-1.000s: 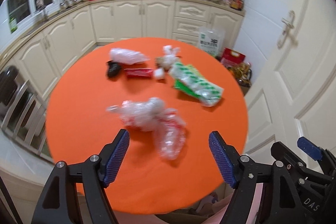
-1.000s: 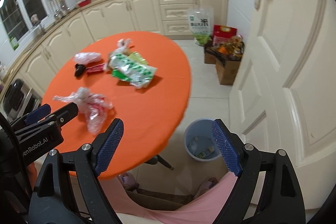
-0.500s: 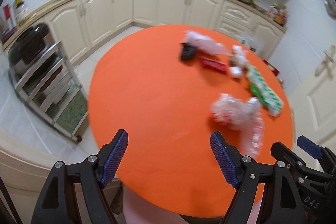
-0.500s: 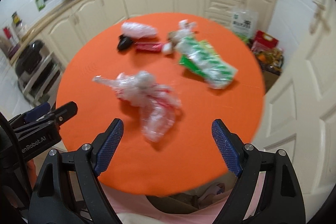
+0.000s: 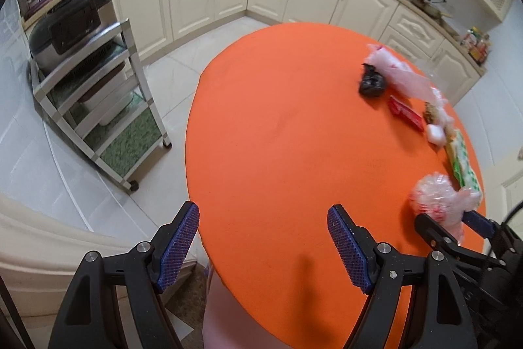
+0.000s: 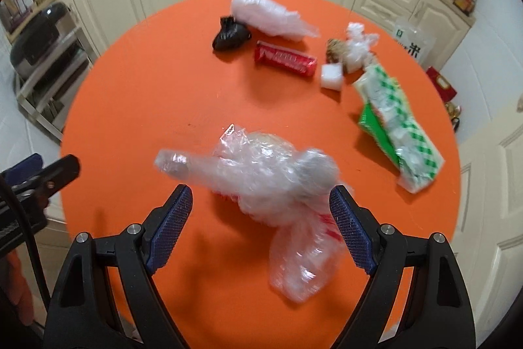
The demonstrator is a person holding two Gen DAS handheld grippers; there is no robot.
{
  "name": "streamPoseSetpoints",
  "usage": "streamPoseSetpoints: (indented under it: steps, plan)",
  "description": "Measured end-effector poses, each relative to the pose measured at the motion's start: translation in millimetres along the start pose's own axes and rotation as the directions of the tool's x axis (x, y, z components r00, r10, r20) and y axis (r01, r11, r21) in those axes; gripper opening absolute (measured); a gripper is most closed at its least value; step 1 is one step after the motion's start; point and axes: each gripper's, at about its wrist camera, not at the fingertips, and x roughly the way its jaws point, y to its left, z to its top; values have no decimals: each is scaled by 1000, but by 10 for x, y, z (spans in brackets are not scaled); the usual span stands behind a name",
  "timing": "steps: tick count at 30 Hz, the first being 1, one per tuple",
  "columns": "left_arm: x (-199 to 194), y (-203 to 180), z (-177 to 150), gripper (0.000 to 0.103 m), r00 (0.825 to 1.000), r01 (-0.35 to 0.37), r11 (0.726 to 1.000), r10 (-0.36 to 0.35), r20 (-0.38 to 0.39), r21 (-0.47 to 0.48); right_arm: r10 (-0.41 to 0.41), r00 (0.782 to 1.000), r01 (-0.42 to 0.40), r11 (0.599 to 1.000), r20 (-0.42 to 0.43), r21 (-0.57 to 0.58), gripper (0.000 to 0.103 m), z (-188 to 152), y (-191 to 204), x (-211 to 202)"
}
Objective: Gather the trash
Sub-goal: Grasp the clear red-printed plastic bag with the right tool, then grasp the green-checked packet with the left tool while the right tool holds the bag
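Trash all lies on the table (image 6: 137, 80): nothing collected yet. Right gripper (image 6: 260, 229), wide open and empty, straddles the clear bag (image 6: 261, 172); left gripper (image 5: 263, 246) gapes empty over bare cloth

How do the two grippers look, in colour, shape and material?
Both the left gripper and the right gripper have black plastic frames with silver screws. Their fingers carry blue pads with a fine grid texture. A black cable runs beside each.

Wrapper (image 6: 284, 57) on table (image 6: 163, 61), bag (image 6: 230, 36) behind
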Motion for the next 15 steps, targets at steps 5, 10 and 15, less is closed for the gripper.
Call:
streamPoseSetpoints:
  steps: [5, 10, 15]
  plan:
    - [184, -24, 118, 77, 1000, 1, 1000, -2, -27, -19, -66, 997, 66, 998, 32, -16, 72, 38, -43, 93]
    - [271, -177, 158, 77, 1000, 18, 1000, -18, -25, 0, 13, 999, -14, 1000, 44, 10, 63, -2, -190, 4]
    - [265, -467, 104, 77, 999, 44, 997, -43, -21, 61, 80, 993, -87, 992, 82, 93, 61, -119, -498, -209]
